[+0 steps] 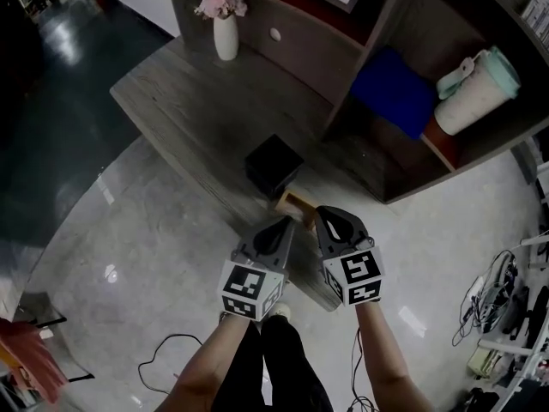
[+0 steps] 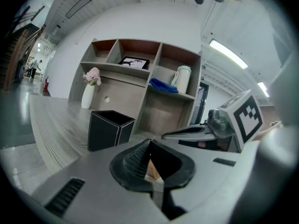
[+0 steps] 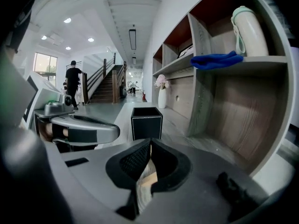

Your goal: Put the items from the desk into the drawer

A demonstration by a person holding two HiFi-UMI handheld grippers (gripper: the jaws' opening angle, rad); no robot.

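Note:
A black open-topped box (image 1: 273, 166) stands on the grey wooden desk (image 1: 184, 101) near its front edge, and shows in the left gripper view (image 2: 108, 129) and the right gripper view (image 3: 146, 122). A small tan wooden piece (image 1: 297, 202) lies just in front of the box. My left gripper (image 1: 287, 222) and right gripper (image 1: 319, 214) hover side by side at the desk's front edge, tips close to the tan piece. The left gripper (image 2: 148, 142) and the right gripper (image 3: 150, 141) are both shut and hold nothing. No drawer shows.
A shelf unit (image 1: 360, 50) stands at the back of the desk, with a blue cloth (image 1: 393, 89), a white bottle with a green lid (image 1: 473, 91) and a framed picture (image 2: 134, 62). A white vase of pink flowers (image 1: 225, 24) stands at the desk's far left. Cables (image 1: 159, 359) lie on the floor.

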